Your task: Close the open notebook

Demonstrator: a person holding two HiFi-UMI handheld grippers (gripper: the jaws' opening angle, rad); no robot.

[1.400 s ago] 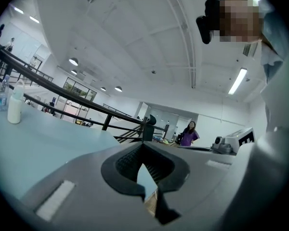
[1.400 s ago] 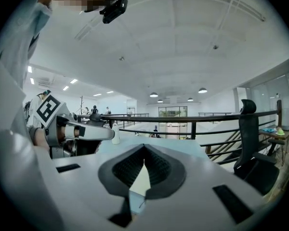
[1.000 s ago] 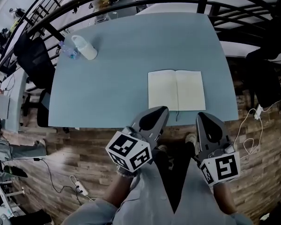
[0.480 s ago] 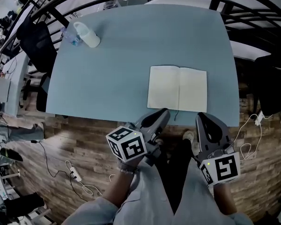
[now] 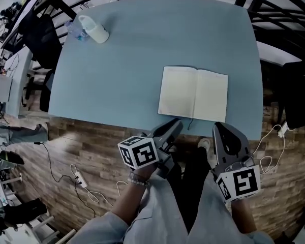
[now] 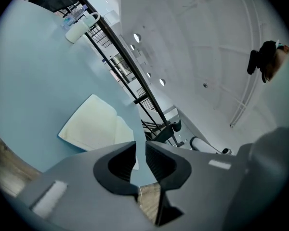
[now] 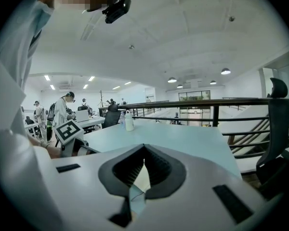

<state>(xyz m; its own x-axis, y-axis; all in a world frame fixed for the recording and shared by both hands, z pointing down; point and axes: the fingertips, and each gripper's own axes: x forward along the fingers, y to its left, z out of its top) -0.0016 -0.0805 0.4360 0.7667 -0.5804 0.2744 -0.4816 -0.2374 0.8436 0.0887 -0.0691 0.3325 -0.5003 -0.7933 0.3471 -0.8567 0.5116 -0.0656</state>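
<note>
The open notebook (image 5: pixel 193 94) lies flat with its cream pages up near the front right edge of the blue table (image 5: pixel 137 55). It also shows in the left gripper view, as the notebook (image 6: pixel 94 124), just beyond the jaws. My left gripper (image 5: pixel 176 123) hovers off the table's front edge, just short of the left page. Its jaws have just been opening and stand a narrow gap apart with nothing between them. My right gripper (image 5: pixel 218 128) hangs beside it, below the right page, shut and empty.
A white bottle (image 5: pixel 94 29) lies at the table's far left corner next to a clear plastic bottle (image 5: pixel 75 28). A black railing (image 5: pixel 254 6) curves behind the table. A dark chair (image 5: pixel 38 39) stands at the left. Cables (image 5: pixel 79 179) lie on the wooden floor.
My left gripper has rolled, so its marker cube faces differently, and both grippers have sunk a little. The left jaws have parted slightly. The notebook has not moved.
</note>
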